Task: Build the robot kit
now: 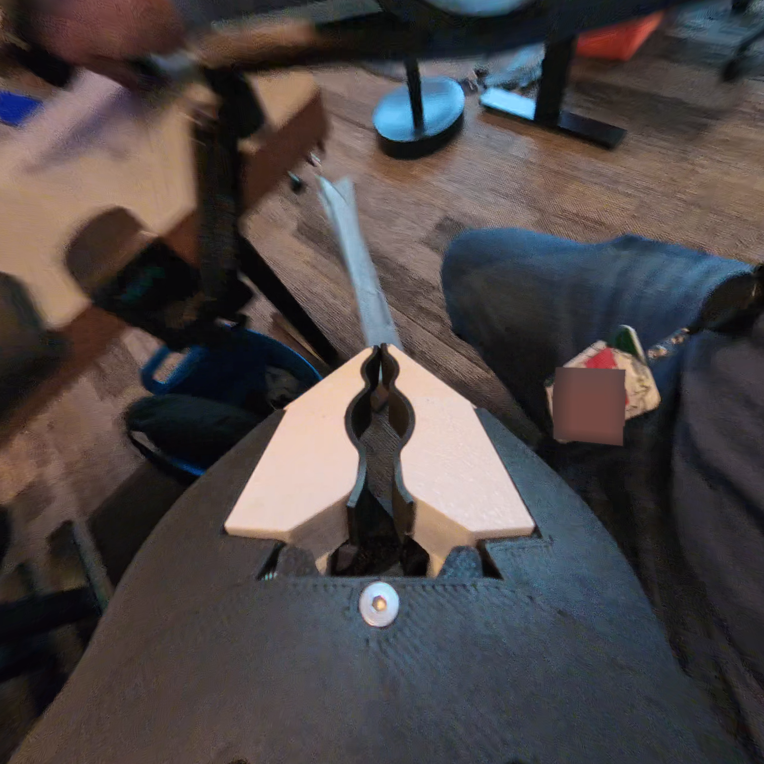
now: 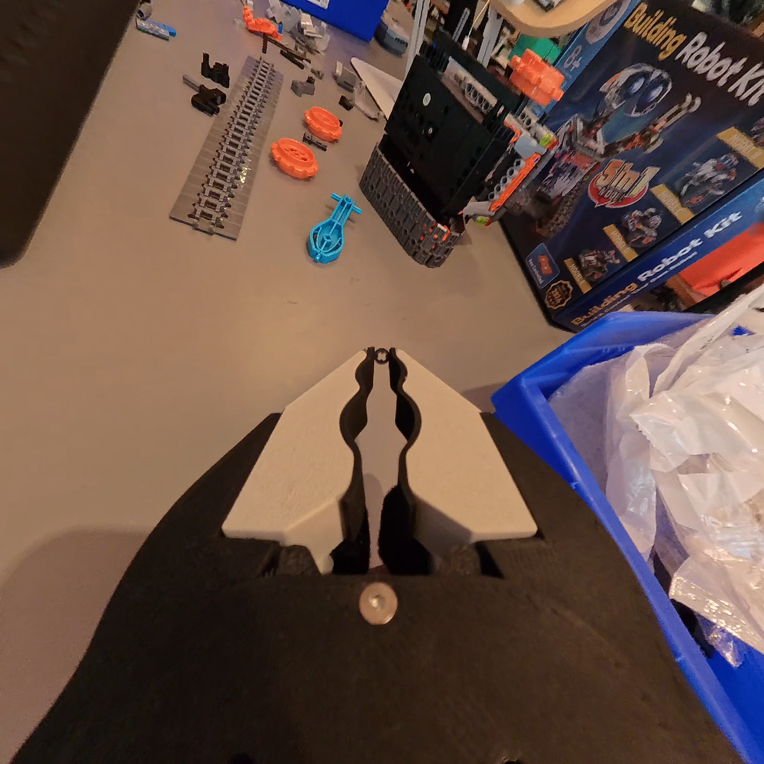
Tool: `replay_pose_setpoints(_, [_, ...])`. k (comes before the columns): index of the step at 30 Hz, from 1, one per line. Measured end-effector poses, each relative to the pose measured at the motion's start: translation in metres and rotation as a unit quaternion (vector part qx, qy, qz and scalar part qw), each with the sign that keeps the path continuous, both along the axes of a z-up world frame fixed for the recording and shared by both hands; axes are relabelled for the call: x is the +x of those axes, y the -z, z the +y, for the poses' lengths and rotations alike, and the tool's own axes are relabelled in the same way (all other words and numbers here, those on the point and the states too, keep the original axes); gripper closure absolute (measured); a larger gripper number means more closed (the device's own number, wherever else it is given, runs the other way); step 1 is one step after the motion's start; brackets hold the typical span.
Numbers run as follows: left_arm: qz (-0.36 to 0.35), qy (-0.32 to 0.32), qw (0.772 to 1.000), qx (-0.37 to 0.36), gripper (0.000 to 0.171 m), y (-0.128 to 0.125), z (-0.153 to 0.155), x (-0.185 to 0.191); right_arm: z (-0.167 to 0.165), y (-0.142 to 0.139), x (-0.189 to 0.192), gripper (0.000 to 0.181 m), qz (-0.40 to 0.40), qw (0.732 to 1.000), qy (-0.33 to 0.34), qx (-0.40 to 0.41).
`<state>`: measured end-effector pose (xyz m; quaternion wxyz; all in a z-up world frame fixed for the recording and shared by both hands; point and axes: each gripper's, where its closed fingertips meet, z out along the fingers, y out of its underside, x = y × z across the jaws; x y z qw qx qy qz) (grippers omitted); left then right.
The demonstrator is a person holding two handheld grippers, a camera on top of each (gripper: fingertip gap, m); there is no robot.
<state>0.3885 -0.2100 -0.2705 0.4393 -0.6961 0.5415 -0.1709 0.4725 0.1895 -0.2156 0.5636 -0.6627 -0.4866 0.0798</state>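
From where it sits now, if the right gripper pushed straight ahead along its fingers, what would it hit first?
The right gripper, shut on a small black ring, aims over bare table. The first thing roughly in line looks like the blue plastic tool, though depth is hard to judge.

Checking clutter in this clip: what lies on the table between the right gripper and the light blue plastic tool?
Nothing: in the right wrist view, bare table runs from the right gripper, shut on a small black ring, to the light blue plastic tool.
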Motion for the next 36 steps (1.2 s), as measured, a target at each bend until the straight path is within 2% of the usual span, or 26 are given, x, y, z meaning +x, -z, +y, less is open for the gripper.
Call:
replay_pose_setpoints(2, [-0.026,0.002,0.998,0.050,0.171,-0.043,0.032,-0.025,0.001,0.004,0.000,0.177,-0.007,1.000,0.002,-0.016])
replay_pose_setpoints(6, [-0.064,-0.048,0.981,0.174,0.171,-0.119,0.140,-0.076,0.009,0.006,-0.006,0.177,0.010,0.998,-0.005,-0.064])
replay_pose_setpoints(8, [-0.077,-0.081,0.970,0.215,0.171,-0.142,0.201,-0.100,0.011,0.004,-0.014,0.177,0.015,0.995,-0.019,-0.094])
replay_pose_setpoints(10, [-0.084,-0.101,0.962,0.240,0.171,-0.153,0.256,-0.119,0.004,0.007,-0.024,0.177,-0.016,0.992,-0.038,-0.119])
replay_pose_setpoints(14, [-0.067,-0.115,0.959,0.250,0.171,-0.150,0.340,-0.144,-0.006,0.028,-0.046,0.177,-0.081,0.978,-0.050,-0.185])
replay_pose_setpoints(17, [-0.045,-0.103,0.962,0.250,0.171,-0.143,0.380,-0.152,-0.008,0.040,-0.063,0.177,-0.116,0.968,-0.047,-0.216])
replay_pose_setpoints(21, [-0.004,-0.065,0.967,0.246,0.171,-0.139,0.423,-0.158,0.000,0.032,-0.069,0.177,-0.126,0.965,-0.017,-0.228])
replay_pose_setpoints(25, [-0.007,-0.018,0.975,0.223,0.160,-0.144,0.467,-0.152,0.000,0.028,-0.070,0.177,-0.189,0.949,-0.002,-0.253])
replay_pose_setpoints(28, [0.004,0.003,0.979,0.205,0.140,-0.143,0.507,-0.149,0.005,0.021,-0.082,0.177,-0.211,0.943,0.009,-0.258])
replay_pose_setpoints(31, [-0.036,0.036,0.985,0.162,0.133,-0.143,0.529,-0.138,0.019,0.027,-0.097,0.177,-0.196,0.939,0.020,-0.281])
replay_pose_setpoints(34, [-0.051,0.051,0.983,0.167,0.127,-0.135,0.541,-0.129,0.032,0.040,-0.108,0.177,-0.183,0.933,0.023,-0.308])
replay_pose_setpoints(36, [-0.094,0.063,0.980,0.166,0.128,-0.134,0.535,-0.126,0.037,0.043,-0.109,0.177,-0.188,0.927,0.027,-0.324])
